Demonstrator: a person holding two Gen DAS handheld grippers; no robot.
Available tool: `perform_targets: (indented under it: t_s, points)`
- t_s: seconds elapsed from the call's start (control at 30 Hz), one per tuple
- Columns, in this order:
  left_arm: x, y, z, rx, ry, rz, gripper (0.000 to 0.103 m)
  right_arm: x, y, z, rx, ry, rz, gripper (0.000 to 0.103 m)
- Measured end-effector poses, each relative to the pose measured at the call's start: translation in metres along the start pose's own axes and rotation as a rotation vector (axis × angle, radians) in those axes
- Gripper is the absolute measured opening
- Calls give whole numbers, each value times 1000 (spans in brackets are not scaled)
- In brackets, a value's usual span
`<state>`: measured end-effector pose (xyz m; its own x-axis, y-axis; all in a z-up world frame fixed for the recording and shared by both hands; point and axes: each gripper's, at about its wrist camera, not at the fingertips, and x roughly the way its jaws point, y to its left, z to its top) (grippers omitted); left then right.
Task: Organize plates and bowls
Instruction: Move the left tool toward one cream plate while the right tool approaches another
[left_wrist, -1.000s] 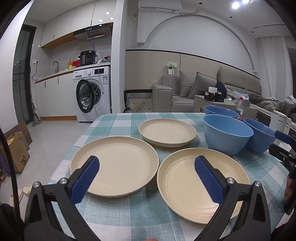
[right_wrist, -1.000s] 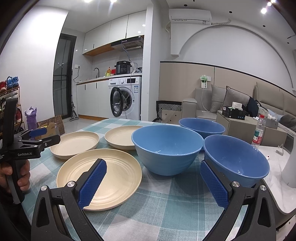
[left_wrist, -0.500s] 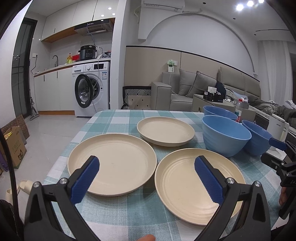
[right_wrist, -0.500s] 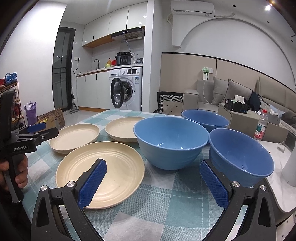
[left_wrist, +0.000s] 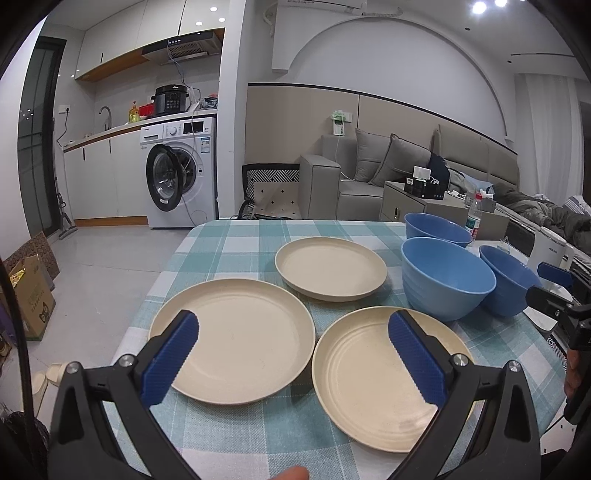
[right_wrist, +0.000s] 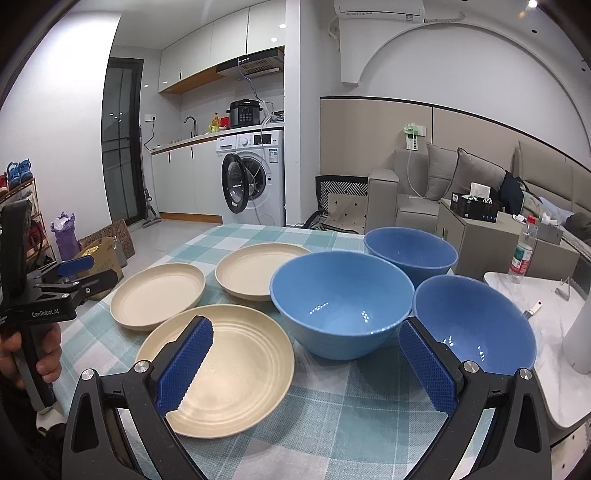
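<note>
Left tongs (left_wrist: 291, 354): spread wide, holding nothing, hovering over the near edge of the worktop above the gap between two plates.
Right tongs (right_wrist: 306, 363): also spread and empty, poised low over the near edge between a plate and a bowl.
Near plates: the left plate (left_wrist: 232, 335) lies by the near left corner; the ridged plate (left_wrist: 388, 373) sits just beside it toward the right, their rims almost touching.
Far plate (left_wrist: 330, 266): behind those two, toward the middle of the worktop, apart from both.
Bowls: the big bowl (right_wrist: 341, 301) stands just beside the ridged plate; a second bowl (right_wrist: 474, 325) is at the right edge and a third bowl (right_wrist: 410, 245) is behind them.
Worktop (left_wrist: 236, 236): covered with a teal checked cloth; all six dishes lie singly on it.
Step in hand: likely the approach before a first pick, since nothing is stacked yet.
Next move: probably lower one pair of tongs onto a rim and close, gripping thinly so the plate lifts level onto another.
</note>
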<state>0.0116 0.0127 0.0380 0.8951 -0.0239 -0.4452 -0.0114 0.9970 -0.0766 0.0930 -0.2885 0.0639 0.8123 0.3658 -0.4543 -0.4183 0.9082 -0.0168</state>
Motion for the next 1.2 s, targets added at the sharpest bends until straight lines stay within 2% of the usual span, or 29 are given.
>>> perform_targets:
  t_s: [0.2,0.53,0.83,1.2]
  points:
    - [-2,-4,12,20,7,-4,103,-14,5,28,-44,14,-18,103]
    - [2,3,37,-5,40,-38,103,-28,17,81,-73,44,24,103]
    - [15,15,56,-28,67,-38,103,-8,31,119,-93,89,56,103]
    - [44,26,69,-44,108,-16,103,38,25,139,-42,169,91,103]
